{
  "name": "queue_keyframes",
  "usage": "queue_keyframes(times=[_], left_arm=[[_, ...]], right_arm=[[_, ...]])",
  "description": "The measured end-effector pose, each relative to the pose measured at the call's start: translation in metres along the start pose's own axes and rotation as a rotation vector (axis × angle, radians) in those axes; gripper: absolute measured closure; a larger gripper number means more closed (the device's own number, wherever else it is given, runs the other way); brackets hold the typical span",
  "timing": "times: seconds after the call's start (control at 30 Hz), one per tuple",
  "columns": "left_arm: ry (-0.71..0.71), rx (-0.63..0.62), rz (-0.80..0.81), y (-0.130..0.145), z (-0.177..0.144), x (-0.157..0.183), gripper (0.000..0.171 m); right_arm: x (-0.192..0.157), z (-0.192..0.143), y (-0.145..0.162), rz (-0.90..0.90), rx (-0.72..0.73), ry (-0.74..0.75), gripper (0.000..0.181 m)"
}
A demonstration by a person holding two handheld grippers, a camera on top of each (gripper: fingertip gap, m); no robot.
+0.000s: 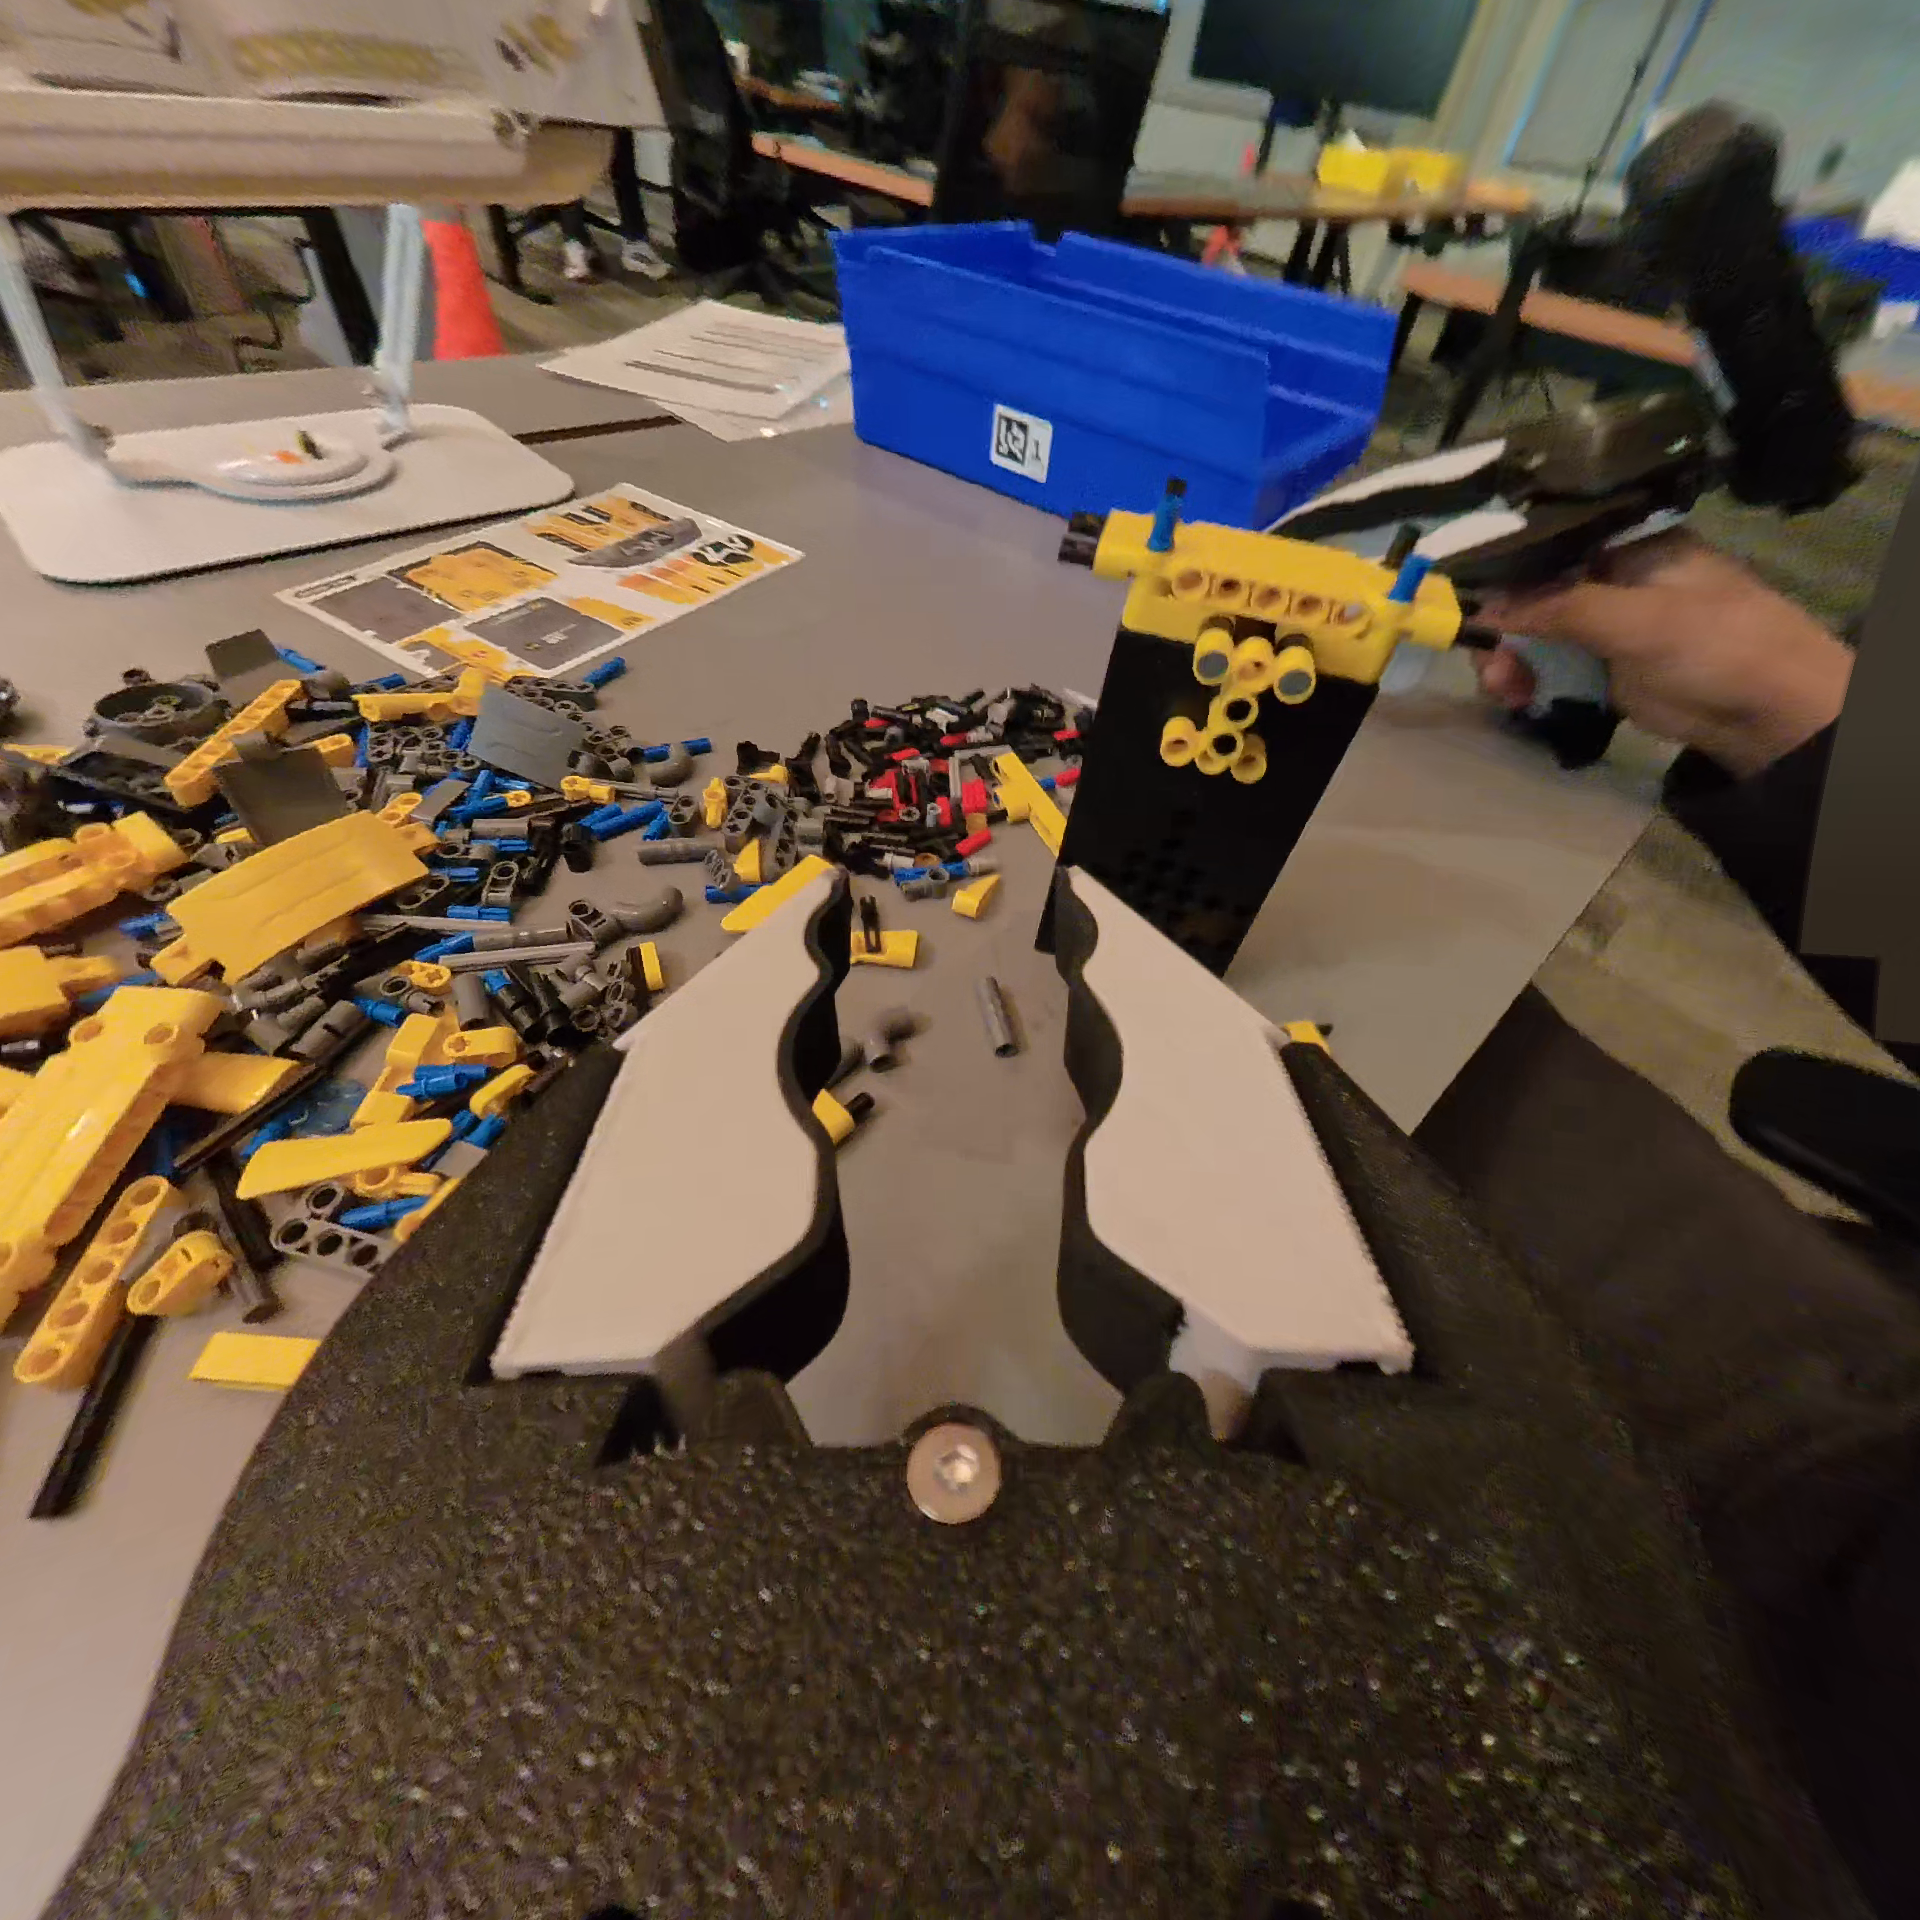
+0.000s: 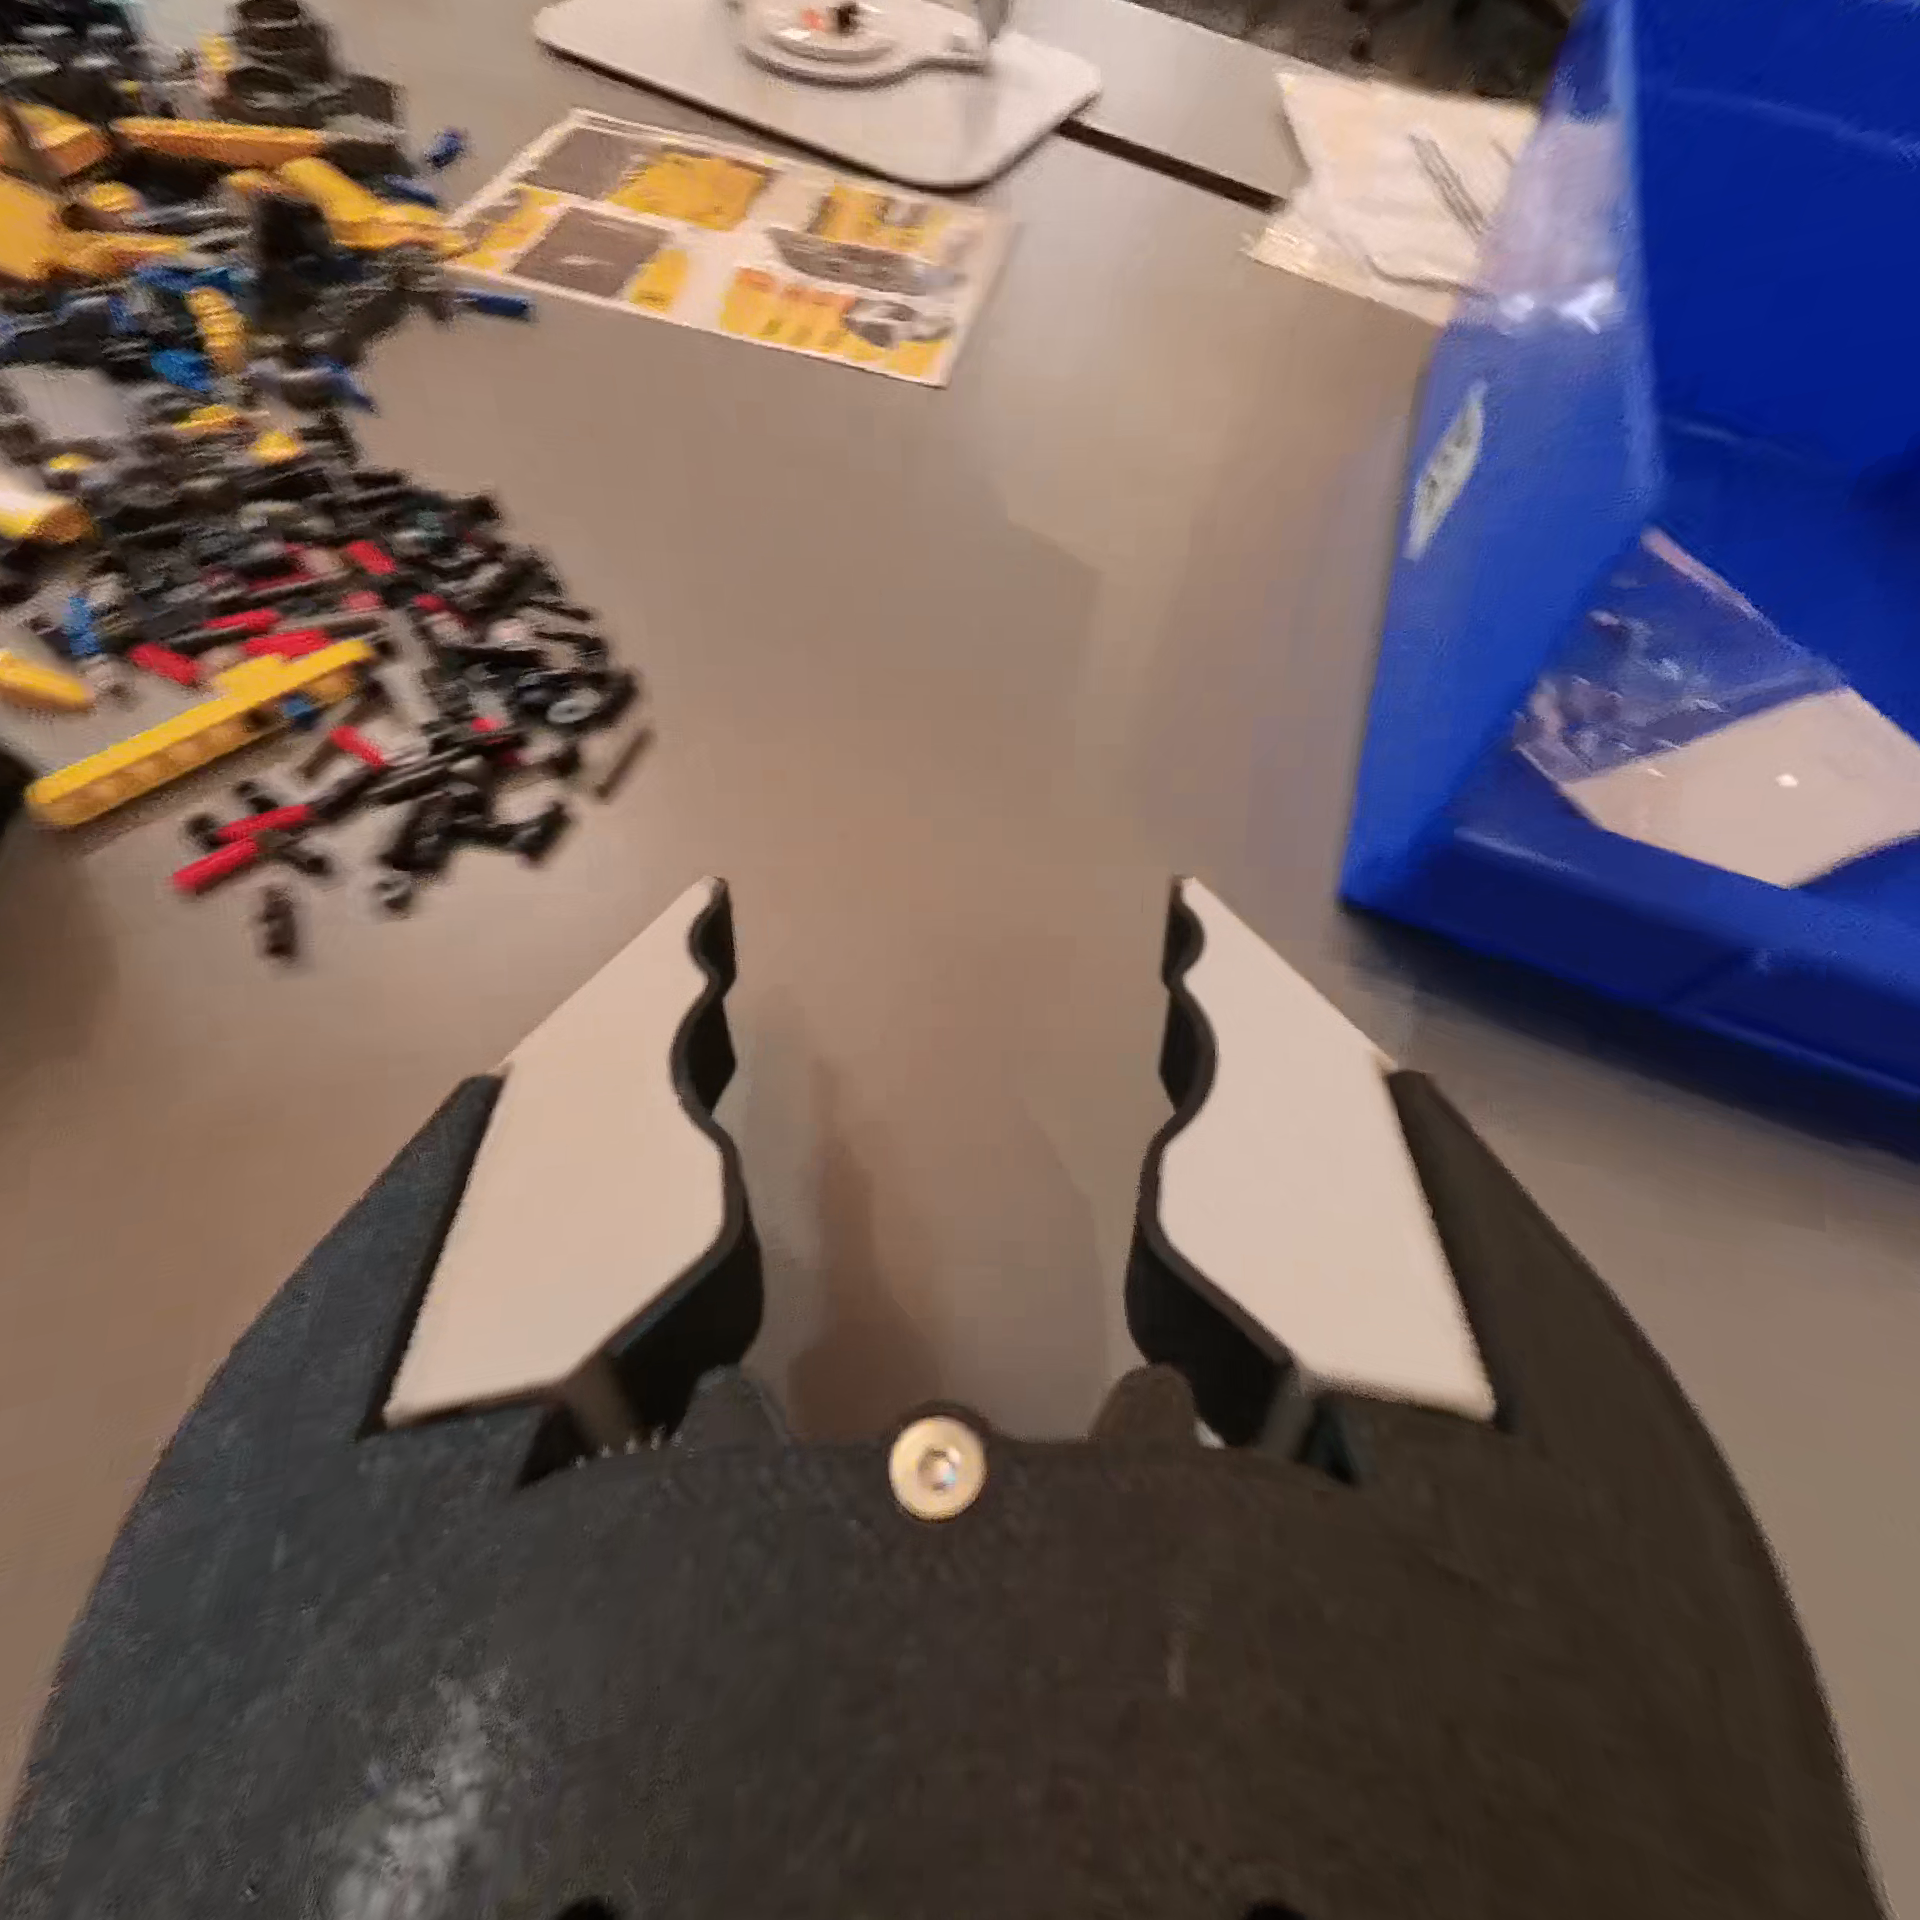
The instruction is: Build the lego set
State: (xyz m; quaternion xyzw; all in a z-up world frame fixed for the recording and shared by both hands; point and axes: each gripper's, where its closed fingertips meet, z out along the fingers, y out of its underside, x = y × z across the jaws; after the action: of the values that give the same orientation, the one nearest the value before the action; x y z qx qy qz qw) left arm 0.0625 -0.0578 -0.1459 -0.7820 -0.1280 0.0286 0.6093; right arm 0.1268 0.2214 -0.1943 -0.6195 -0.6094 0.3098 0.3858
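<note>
My left gripper (image 1: 951, 894) is open and empty, low over the grey table (image 1: 935, 582), with a few small grey pins between its fingers. Its right fingertip (image 1: 1081, 914) is at the base of an upright black panel topped by a yellow beam frame with blue pins (image 1: 1216, 748); I cannot tell if they touch. A pile of yellow, black, blue and red building pieces (image 1: 312, 914) lies to the left. My right gripper (image 2: 951, 894) is open and empty over bare table. In the left wrist view it (image 1: 1371, 514) is behind the yellow frame, held by a hand (image 1: 1662, 665).
A blue bin (image 1: 1101, 364) stands at the back right, holding clear plastic bags (image 2: 1683, 727). A sticker sheet (image 1: 540, 582), loose papers (image 1: 717, 364) and a white stand base (image 1: 260, 488) lie beyond the pile (image 2: 343, 675). The table edge runs along the right (image 1: 1538, 935).
</note>
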Motion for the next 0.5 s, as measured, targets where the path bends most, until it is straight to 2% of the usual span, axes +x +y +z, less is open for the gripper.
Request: queue_keyframes(times=[0.1, 0.17, 0.23, 0.5], left_arm=[[-0.014, 0.061, -0.079, -0.004, -0.005, 0.005, 0.133], [-0.017, 0.092, -0.122, -0.003, -0.009, 0.014, 0.133], [-0.028, 0.102, -0.157, 0.0, -0.011, 0.022, 0.133], [-0.102, 0.074, -0.204, 0.004, -0.006, 0.044, 0.133]], right_arm=[[0.026, 0.017, 0.009, 0.055, -0.086, 0.0, 0.083], [0.035, 0.028, 0.025, 0.078, -0.204, 0.005, 0.078], [0.033, 0.031, 0.023, 0.115, -0.2, -0.048, 0.077], [0.032, 0.03, 0.025, 0.074, -0.21, -0.041, 0.078]])
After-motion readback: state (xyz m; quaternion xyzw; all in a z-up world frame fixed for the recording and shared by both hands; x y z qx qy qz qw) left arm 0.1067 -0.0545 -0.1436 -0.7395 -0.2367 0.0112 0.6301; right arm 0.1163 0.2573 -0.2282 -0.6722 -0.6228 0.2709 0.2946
